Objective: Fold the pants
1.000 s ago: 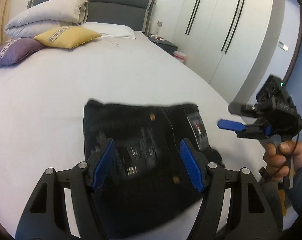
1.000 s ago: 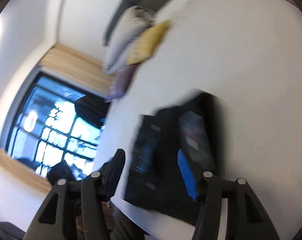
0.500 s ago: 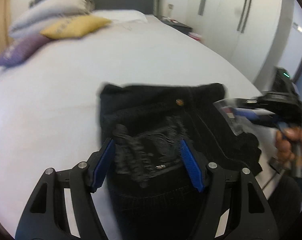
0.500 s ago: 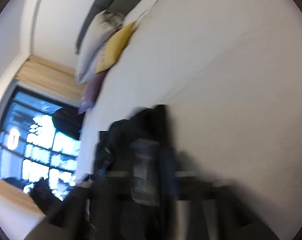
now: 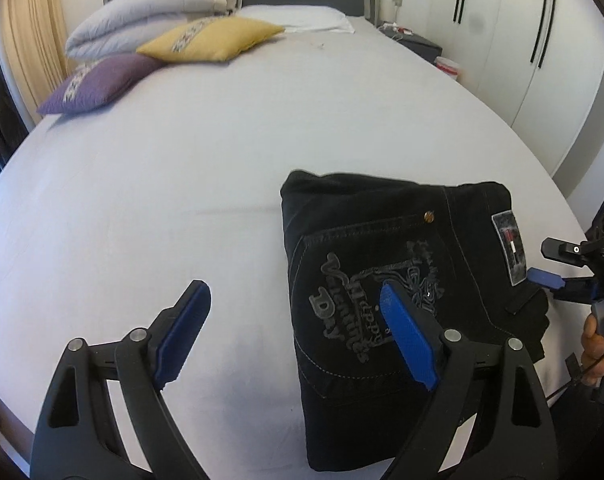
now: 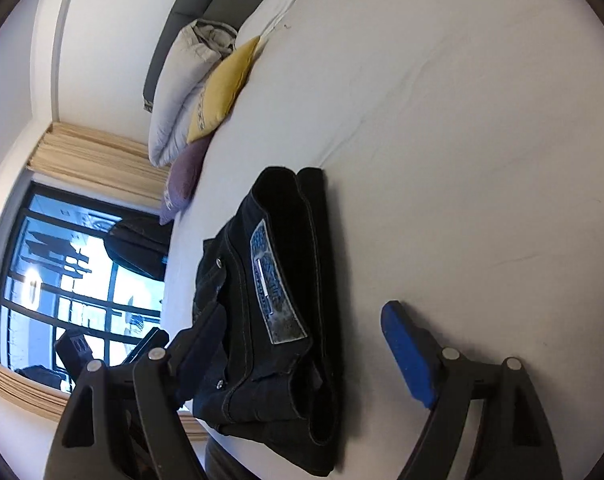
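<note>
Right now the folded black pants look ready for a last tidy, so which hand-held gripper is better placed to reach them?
Probably the right hand-held gripper: open, it straddles the pants at the waistband patch. The left hand-held gripper, also open, hangs mostly over bare sheet.

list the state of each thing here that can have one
pants: folded into a compact stack, flat on the bed, nothing gripping them
left claw: open, empty, above the bed with one finger over the pants
right claw: open, empty, at the waistband side of the pants
bed: sheet smooth, pillows piled at the headboard
wardrobe doors: closed
</note>
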Action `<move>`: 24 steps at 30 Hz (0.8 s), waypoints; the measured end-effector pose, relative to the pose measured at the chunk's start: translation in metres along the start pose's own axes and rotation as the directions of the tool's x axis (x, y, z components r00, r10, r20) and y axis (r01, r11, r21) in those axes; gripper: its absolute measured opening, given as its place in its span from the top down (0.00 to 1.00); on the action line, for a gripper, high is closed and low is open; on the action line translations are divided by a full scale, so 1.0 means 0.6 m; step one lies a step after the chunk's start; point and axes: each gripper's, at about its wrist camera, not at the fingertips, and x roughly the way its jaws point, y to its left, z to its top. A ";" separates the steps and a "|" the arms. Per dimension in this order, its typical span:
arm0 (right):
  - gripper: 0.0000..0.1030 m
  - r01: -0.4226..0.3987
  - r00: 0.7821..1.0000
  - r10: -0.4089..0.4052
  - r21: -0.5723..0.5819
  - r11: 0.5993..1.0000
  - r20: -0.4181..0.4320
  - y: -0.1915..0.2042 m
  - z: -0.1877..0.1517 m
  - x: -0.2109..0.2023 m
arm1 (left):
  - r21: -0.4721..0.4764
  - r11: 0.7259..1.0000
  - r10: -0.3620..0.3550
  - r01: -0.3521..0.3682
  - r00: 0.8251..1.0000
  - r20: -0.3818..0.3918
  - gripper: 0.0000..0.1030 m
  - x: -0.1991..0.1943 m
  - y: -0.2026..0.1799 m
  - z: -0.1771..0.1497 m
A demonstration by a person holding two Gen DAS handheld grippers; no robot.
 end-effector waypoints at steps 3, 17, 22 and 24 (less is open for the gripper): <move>0.20 0.004 1.000 -0.004 -0.003 1.000 -0.014 0.008 0.002 0.004 | -0.005 1.000 -0.009 0.009 1.000 -0.016 0.16 0.009 -0.001 -0.002; 0.18 0.092 0.984 -0.114 -0.157 0.983 -0.136 0.071 0.003 0.087 | -0.032 0.996 -0.083 0.080 0.991 -0.107 0.16 0.057 -0.006 -0.007; 0.30 0.159 0.973 -0.194 -0.244 0.957 -0.126 0.087 -0.004 0.104 | -0.041 0.989 -0.144 0.140 0.975 -0.166 0.31 0.090 -0.018 -0.020; 0.40 0.185 0.970 -0.218 -0.254 0.949 -0.111 0.084 -0.006 0.102 | -0.046 0.990 -0.143 0.137 0.975 -0.168 0.33 0.094 -0.020 -0.021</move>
